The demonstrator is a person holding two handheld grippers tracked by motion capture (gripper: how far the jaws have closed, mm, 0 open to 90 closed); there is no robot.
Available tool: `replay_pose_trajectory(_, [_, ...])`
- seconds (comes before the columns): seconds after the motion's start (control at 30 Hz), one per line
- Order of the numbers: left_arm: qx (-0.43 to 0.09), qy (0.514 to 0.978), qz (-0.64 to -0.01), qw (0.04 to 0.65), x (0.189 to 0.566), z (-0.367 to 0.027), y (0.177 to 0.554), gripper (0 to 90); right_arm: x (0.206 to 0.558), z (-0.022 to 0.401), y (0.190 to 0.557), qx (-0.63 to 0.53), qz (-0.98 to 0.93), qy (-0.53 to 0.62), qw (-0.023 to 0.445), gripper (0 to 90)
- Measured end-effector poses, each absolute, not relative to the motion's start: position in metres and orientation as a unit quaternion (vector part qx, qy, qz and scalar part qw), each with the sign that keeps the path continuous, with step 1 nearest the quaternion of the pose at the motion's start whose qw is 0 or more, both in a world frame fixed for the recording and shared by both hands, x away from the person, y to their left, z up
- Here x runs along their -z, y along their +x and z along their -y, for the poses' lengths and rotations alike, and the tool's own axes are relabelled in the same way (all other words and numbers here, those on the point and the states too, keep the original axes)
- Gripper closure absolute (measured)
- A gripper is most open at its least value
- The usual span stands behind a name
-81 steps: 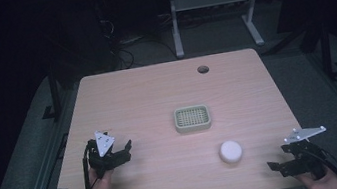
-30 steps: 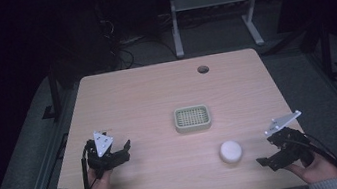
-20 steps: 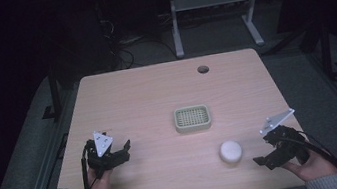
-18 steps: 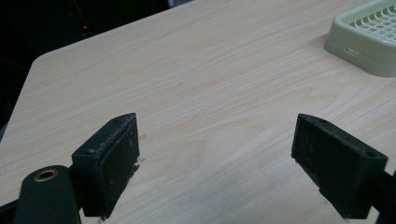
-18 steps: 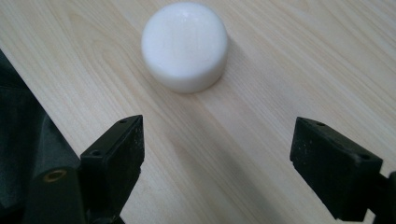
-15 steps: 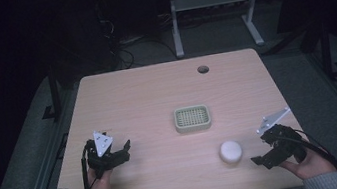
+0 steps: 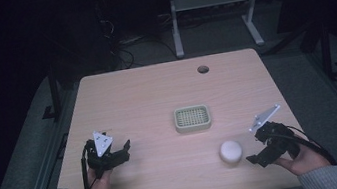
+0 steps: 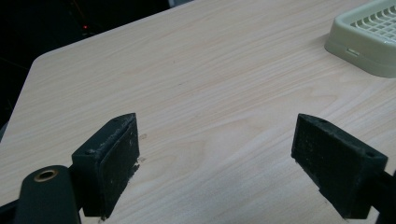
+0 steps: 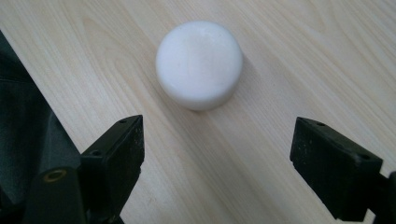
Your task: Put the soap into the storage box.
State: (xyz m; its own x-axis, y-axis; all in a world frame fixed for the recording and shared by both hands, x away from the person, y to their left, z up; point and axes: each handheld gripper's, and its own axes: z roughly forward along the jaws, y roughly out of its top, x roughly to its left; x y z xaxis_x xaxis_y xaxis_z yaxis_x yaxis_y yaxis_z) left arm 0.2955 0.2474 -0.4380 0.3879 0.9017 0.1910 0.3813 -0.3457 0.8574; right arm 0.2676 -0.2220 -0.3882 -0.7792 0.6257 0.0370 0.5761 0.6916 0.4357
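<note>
**Here, both tongs spread wide over a pale desk**

Nearest the person, two hands come in over the front edge of the desk (image 7: 156, 96). The left hand (image 7: 99, 181), grey cuff at the wrist, holds the left tongs (image 7: 123, 151) low over the wood toward the front left, a grey three-cornered plate tipped up on top. In the left gripper view its two black jaws stand far apart with bare wood grain between them; they grip nothing.

The right hand (image 7: 301, 159) holds the right tongs (image 7: 254, 158) at the front right, their plate slanted upward and a cable looping back over the wrist. The jaws point across the desk toward a white round puck (image 7: 230, 151), which sits on the wood just beside them. In the right gripper view the jaws are released and wide, and the white round puck (image 9: 199, 63) lies ahead of the gap, apart from both pads, close to the desk's front edge.

Farther in, near the middle, lies a pale green slotted tray (image 7: 192, 118); its corner shows at the upper right of the left gripper view (image 8: 369, 39).

Beyond that, a round cable hole (image 7: 202, 69) sits near the far edge. Past the desk, a metal stand (image 7: 213, 4) rises from the dark floor.
</note>
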Motion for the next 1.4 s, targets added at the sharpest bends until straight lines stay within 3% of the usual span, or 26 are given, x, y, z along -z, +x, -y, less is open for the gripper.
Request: replay_pose_trajectory(1.4, [-0.344,0.743,-0.434,0.377,0.438,-0.248,0.296,14.8,0.395,0.182,0.293,-0.184,-0.941,0.282,0.035,15.6])
